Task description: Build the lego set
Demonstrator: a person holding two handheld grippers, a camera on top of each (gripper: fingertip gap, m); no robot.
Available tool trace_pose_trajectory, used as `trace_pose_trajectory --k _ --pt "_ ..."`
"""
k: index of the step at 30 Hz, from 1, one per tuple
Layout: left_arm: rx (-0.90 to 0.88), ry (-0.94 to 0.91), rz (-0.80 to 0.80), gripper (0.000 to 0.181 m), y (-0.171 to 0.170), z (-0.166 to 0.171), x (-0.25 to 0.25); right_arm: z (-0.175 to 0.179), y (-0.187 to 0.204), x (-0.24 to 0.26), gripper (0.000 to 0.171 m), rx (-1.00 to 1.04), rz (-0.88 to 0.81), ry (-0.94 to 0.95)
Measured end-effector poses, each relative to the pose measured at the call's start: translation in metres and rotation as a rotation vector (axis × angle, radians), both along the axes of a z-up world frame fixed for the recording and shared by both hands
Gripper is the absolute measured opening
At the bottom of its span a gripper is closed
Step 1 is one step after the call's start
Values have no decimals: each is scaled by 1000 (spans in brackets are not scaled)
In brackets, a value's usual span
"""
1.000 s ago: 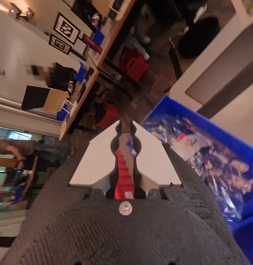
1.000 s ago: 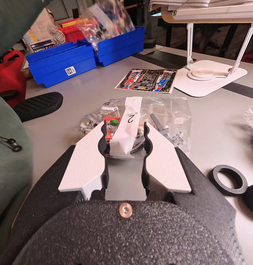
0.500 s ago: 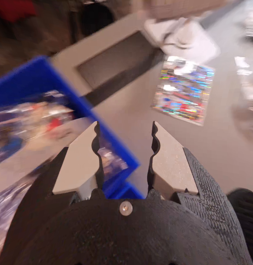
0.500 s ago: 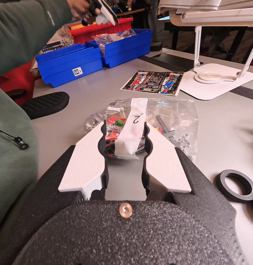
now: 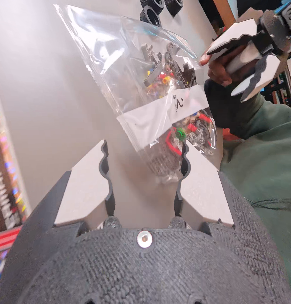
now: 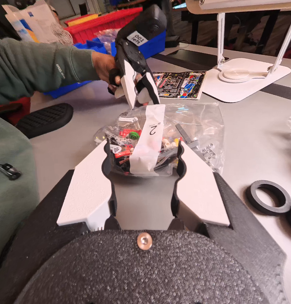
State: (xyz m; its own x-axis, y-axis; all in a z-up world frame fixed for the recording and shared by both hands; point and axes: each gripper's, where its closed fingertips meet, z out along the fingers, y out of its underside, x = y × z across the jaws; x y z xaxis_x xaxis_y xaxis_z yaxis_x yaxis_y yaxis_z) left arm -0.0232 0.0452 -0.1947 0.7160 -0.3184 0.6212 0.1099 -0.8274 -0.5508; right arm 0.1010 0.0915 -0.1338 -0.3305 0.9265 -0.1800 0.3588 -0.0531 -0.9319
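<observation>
Clear bag of lego parts (image 6: 159, 139) flat on the grey tabletop (image 6: 248, 125), white strip across its middle. Right tool (image 6: 144, 148) low at the bag's near end, fingers apart and straddling it, gripping nothing. Left tool (image 6: 142, 102) tilted down at the bag's far edge, fingers apart, empty; contact with the plastic unclear. Beyond the bag: sticker sheet (image 6: 179, 84) and white stand base (image 6: 245, 82). Black rubber ring (image 6: 268, 199) to the right. Blue bins (image 6: 98, 47) behind.
</observation>
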Motion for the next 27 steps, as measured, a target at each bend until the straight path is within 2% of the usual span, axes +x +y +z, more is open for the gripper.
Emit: trace_pose_trajectory --k 4,7,12,15,18,23,25,27 --pt "21 -56 -38 30 17 -2 30 -1 4 3 82 39 -13 -2" --pt "85 -39 -87 0 16 13 48 3 7 3 80 26 -23 19" --pt "203 203 -46 0 -5 70 30 15 18 6 73 -13 -63 74" --pt "244 407 32 0 -33 112 -14 12 28 5 72 -14 -112 53" --pt "249 554 195 0 -71 160 -73 11 32 3 72 -7 -134 45" --pt "224 800 629 0 -148 243 -203 11 32 -1 70 -6 -149 46" --pt "184 871 786 0 -179 263 -252 8 31 -4 70 -3 -150 31" --pt "132 921 869 0 -205 270 -294 5 29 -5 71 -3 -147 19"
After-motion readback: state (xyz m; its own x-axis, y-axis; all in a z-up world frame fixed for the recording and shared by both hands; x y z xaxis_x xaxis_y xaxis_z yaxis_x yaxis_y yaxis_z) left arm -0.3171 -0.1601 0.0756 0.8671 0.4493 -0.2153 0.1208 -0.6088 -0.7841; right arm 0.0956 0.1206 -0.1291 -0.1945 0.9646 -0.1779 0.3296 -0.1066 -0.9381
